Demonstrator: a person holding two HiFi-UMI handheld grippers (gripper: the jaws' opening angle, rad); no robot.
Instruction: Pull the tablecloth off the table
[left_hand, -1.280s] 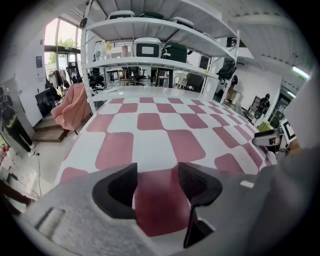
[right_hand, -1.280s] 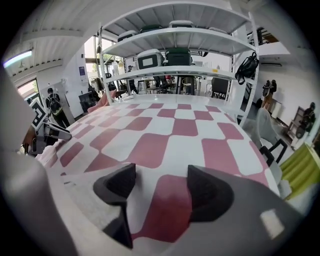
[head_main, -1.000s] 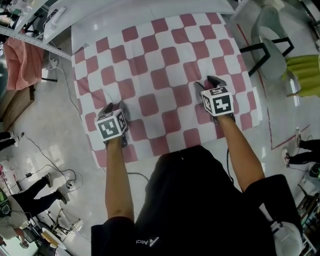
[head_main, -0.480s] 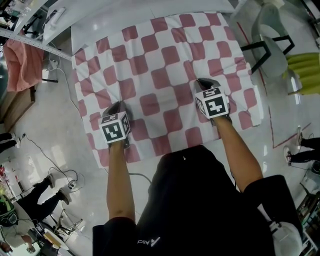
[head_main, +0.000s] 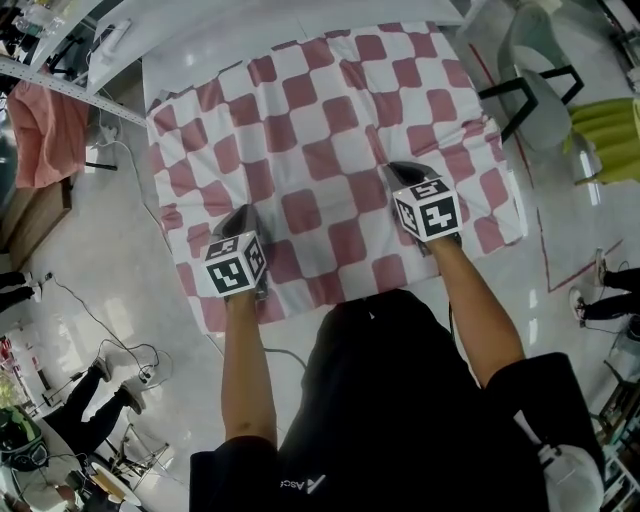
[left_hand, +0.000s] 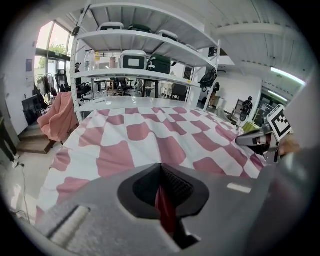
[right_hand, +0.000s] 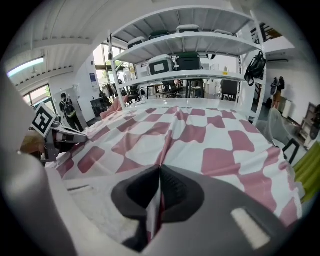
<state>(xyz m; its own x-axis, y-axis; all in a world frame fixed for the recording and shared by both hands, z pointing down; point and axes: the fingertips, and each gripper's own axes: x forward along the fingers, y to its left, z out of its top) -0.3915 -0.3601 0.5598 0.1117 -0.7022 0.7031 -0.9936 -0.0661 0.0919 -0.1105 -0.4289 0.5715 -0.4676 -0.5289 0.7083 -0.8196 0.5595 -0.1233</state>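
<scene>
The red-and-white checked tablecloth (head_main: 330, 140) lay over the table (head_main: 190, 50), with bare tabletop showing at the far edge. The left gripper (head_main: 238, 215) was clamped on a pinched fold at the near left. The right gripper (head_main: 402, 172) pinched a raised fold at the near right, a crease running away from it.

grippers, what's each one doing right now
Left gripper: shut on a pinched fold of the cloth.
Right gripper: shut on a fold of the cloth too.
</scene>
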